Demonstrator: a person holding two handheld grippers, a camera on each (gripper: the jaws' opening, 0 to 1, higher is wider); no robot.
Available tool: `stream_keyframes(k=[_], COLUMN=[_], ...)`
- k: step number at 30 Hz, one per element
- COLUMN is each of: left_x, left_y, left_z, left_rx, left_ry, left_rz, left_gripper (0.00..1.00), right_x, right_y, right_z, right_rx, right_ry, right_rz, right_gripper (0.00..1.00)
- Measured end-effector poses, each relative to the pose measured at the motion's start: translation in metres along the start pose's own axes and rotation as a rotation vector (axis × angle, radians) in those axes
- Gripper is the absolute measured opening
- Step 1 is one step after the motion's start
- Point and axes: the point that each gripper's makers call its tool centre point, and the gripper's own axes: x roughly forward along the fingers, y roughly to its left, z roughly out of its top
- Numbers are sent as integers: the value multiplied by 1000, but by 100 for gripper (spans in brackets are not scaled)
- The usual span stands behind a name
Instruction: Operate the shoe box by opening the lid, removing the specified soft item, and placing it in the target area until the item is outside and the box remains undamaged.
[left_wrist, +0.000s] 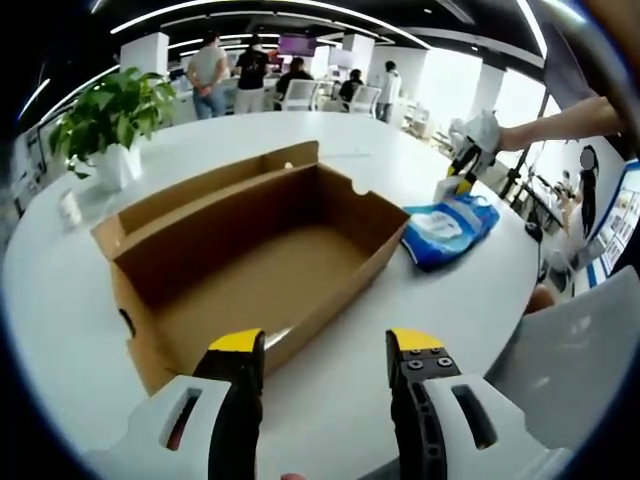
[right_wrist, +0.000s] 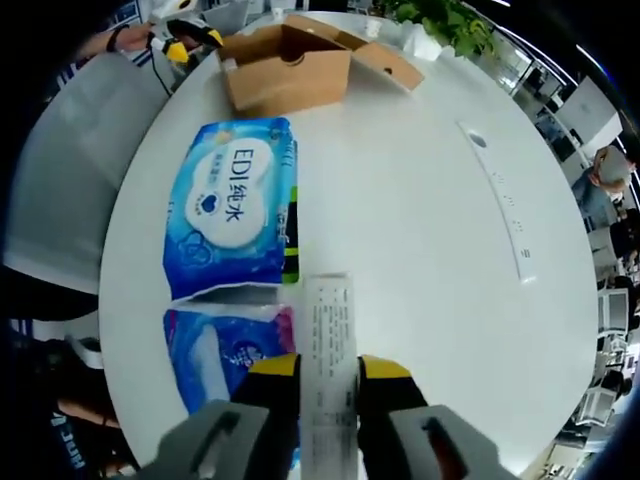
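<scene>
shoe box (left_wrist: 250, 250) open, left fingers (left_wrist: 326, 350) apart, right fingers (right_wrist: 328, 372) clamped on wipes pack (right_wrist: 240, 205)

White round table (left_wrist: 300, 135) carries an open brown shoe box (left_wrist: 250, 255) — lid folded back, inside bare; blue wipes pack (left_wrist: 448, 228) lies just beside the box, potted plant (left_wrist: 112, 120) near the far edge — small white object by it
</scene>
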Motion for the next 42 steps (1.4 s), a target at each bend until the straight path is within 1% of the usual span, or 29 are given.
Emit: stream_keyframes(k=[9,14,20,28,38,42], left_x=[-1,-2,-1,-2,-2,-2], left_y=[2,4,4,5,5,4], left_z=[0,2,0,-1,-1,1], left_rx=[-5,-18,-19,-23,-23,-25], left_ry=[-1,-11,-7,-4,-2,-7], left_rz=[8,10,11,16,15,12], left_gripper=[50,50,50,50,50,50], right_x=[4,7,10,13,9,11], right_y=[2,4,4,10,14,11], right_z=[-1,-5,-8,-15,-12,-16], right_rx=[-3,-5,-12,-47,-45,-47], right_ry=[2,8,17,55,55,68], right_rz=[12,17,25,42,47,42], right_gripper=[17,17,17,17,18,22])
